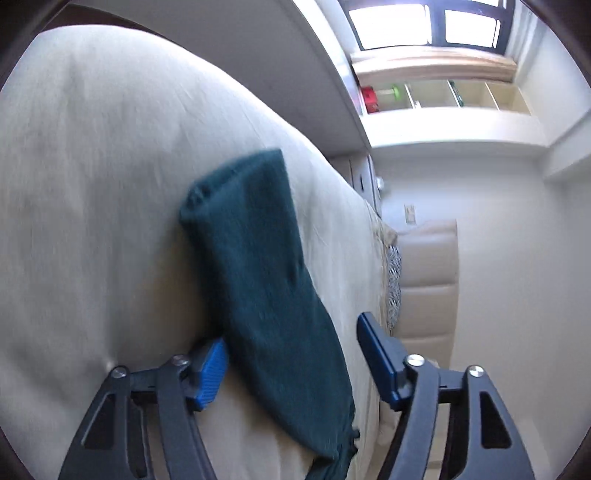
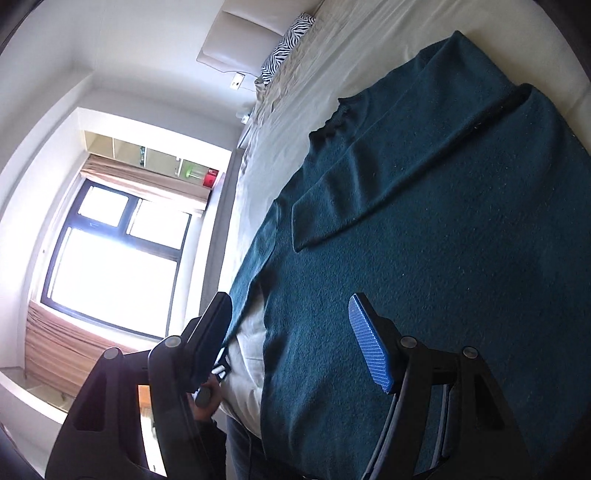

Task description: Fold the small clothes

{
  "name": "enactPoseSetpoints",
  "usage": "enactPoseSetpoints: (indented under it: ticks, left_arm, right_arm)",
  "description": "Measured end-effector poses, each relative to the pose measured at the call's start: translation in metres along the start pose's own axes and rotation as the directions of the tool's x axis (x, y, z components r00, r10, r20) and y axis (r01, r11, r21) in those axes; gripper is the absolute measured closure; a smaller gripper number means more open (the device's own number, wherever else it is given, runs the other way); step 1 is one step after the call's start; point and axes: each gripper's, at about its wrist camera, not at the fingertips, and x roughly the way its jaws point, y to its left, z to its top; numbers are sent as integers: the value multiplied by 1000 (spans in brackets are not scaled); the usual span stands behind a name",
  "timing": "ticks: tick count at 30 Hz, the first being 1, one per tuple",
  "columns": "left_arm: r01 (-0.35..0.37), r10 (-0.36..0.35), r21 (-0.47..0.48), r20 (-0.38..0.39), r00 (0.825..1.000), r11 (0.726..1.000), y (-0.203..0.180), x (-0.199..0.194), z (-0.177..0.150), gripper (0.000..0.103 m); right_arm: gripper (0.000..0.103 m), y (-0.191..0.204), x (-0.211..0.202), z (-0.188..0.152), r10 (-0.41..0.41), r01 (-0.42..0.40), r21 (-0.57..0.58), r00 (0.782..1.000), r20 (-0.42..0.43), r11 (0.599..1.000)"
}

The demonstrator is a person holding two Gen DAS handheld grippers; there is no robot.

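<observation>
Right wrist view: a dark teal knitted sweater [image 2: 424,258] lies spread flat on a cream bed sheet [image 2: 332,66], filling the right half of the frame. One long sleeve [image 2: 369,184] is folded across the body, its cuff ending near the middle of the picture, and the ribbed neck sits at the upper middle. The right gripper [image 2: 291,332], with black arms and blue ribbed pads, stands at the bottom of the frame with its jaws apart at a middling width; the right-hand pad [image 2: 369,343] hovers over the sweater's lower part and nothing is pinched between the pads. At the top centre a zebra-striped pillow [image 2: 291,40] lies beside a padded beige headboard [image 2: 236,33]. A bright window with a dark frame [image 2: 114,258] fills the left side, and a hand [image 2: 207,398] grips a handle at the lower left of centre.

In the left wrist view, which is blurred, a teal part of the sweater [image 1: 258,277] runs from the centre down to the bottom edge on the sheet. The left gripper [image 1: 295,358] has its jaws apart on either side of this fabric; the left-hand pad [image 1: 208,373] lies close against the cloth's edge, the other stands clear, so nothing is clamped
</observation>
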Motion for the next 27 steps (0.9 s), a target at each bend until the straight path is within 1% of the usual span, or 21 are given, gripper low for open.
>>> enactPoseSetpoints:
  ticks: [2, 3, 5, 6, 8, 9, 11, 12, 13, 15, 16, 18, 19, 20, 21, 22, 23, 24, 25, 26, 27]
  left_arm:
    - [-35, 36, -29, 33, 999, 999, 5, 4, 11, 65]
    - [-37, 39, -43, 32, 999, 998, 6, 7, 12, 72]
    - [-45, 45, -40, 15, 999, 998, 5, 8, 22, 92]
    - [-40, 40, -9, 8, 999, 999, 2, 5, 30, 96]
    - [-41, 42, 129, -4, 999, 991, -26, 7, 14, 96]
    - [-39, 45, 208, -21, 999, 977, -43, 9, 3, 96]
    - [-13, 45, 374, -76, 996, 927, -83, 19, -33, 95]
    - [3, 53, 461, -109, 993, 887, -100, 23, -59, 95]
    - [29, 68, 576, -146, 987, 817, -124, 29, -94, 95]
    - [73, 106, 735, -194, 975, 674, -154, 39, -163, 95]
    - [101, 124, 800, -213, 969, 591, -163, 43, -200, 95]
    - [141, 189, 905, -233, 954, 402, -168, 54, -277, 94]
    - [153, 219, 932, -234, 947, 329, -165, 58, -306, 94]
    - [170, 256, 955, -232, 938, 243, -157, 66, -340, 94]
    - [182, 301, 969, -226, 926, 168, -146, 74, -369, 94]
    - [191, 338, 973, -225, 914, 132, -139, 82, -381, 92]
    - [205, 389, 973, -231, 892, 109, -126, 91, -397, 85]
    - [207, 407, 972, -233, 883, 108, -113, 91, -401, 82]
    - [209, 405, 972, -236, 883, 111, -112, 91, -401, 81]
    - [218, 389, 968, -250, 887, 125, -112, 88, -398, 76]
    - [210, 385, 966, -254, 887, 153, -112, 85, -393, 69]
  right_arm:
    - [37, 7, -2, -7, -10, 10, -15, 1000, 6, 1000]
    - [37, 9, -1, -6, -13, 13, -20, 1000, 11, 1000]
    - [37, 10, -6, -10, -22, 23, -32, 1000, 19, 999]
    - [37, 11, -9, -11, -27, 27, -37, 999, 25, 999]
    - [37, 7, -21, -8, -35, 36, -43, 999, 29, 998]
    - [37, 6, -22, -9, -42, 43, -43, 999, 31, 998]
    - [37, 3, -21, -6, -50, 51, -37, 998, 34, 998]
    - [37, 0, -24, -5, -51, 52, -33, 998, 35, 998]
    - [37, -1, -20, -4, -50, 51, -27, 998, 34, 998]
    - [37, -5, -13, 0, -44, 44, -15, 999, 32, 999]
    - [37, -5, -10, 2, -40, 40, -12, 999, 31, 999]
    - [37, -6, -4, 6, -38, 38, -7, 999, 27, 999]
    - [37, -6, -1, 9, -41, 41, -9, 999, 26, 999]
    - [37, -7, 2, 12, -45, 45, -8, 999, 26, 999]
    - [37, -9, 5, 15, -49, 49, -4, 998, 26, 999]
    - [37, -11, 8, 19, -52, 52, 4, 998, 23, 999]
    - [37, -15, 12, 24, -61, 61, 15, 998, 15, 998]
    - [37, -17, 16, 26, -71, 70, 21, 997, 8, 997]
    - [37, -20, 21, 30, -82, 82, 26, 997, -5, 996]
    - [37, -23, 27, 33, -87, 88, 27, 996, -18, 996]
    - [37, -25, 33, 35, -91, 91, 27, 995, -30, 995]
